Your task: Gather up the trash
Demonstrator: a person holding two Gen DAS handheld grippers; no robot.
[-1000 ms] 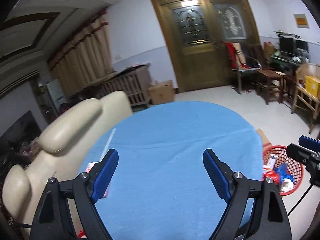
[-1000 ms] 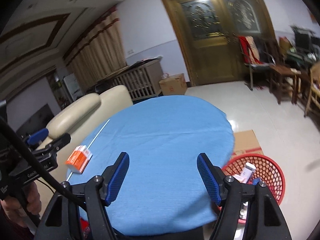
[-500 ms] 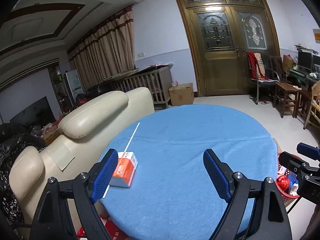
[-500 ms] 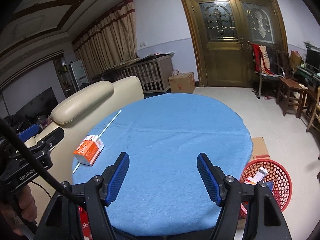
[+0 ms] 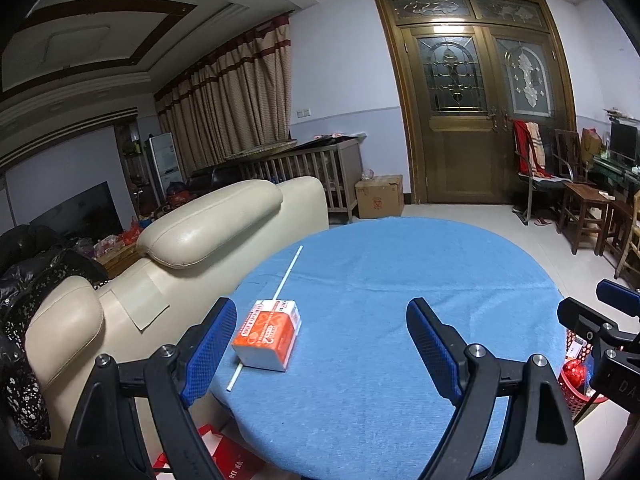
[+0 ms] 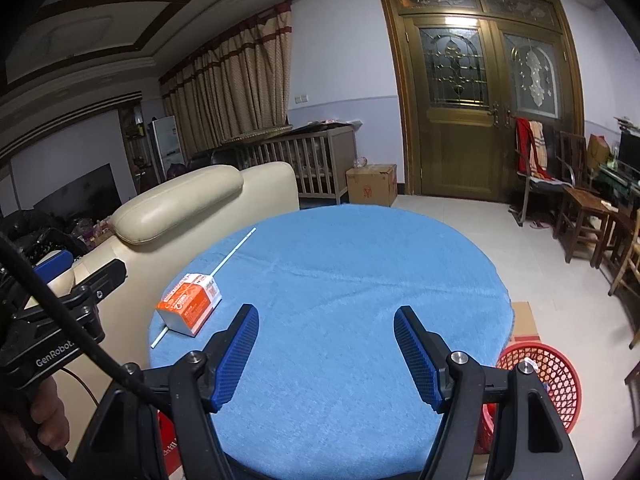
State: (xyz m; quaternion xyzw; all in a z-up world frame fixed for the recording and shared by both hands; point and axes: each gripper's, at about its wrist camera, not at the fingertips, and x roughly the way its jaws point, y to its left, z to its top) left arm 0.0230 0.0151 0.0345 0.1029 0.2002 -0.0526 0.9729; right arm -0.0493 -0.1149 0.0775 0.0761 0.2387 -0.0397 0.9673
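Your left hand-held gripper (image 5: 322,344) is spread wide with nothing between its fingers, and so is your right hand-held gripper (image 6: 326,354). The orange-and-white carton (image 5: 268,334) lies on the blue table (image 5: 400,320), atop a white straw (image 5: 287,274). The red basket (image 6: 538,376) on the floor holds what looks like wrappers.

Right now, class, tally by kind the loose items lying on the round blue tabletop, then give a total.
Orange-and-white cardboard carton: 1
Thin white plastic straw: 1
Total: 2
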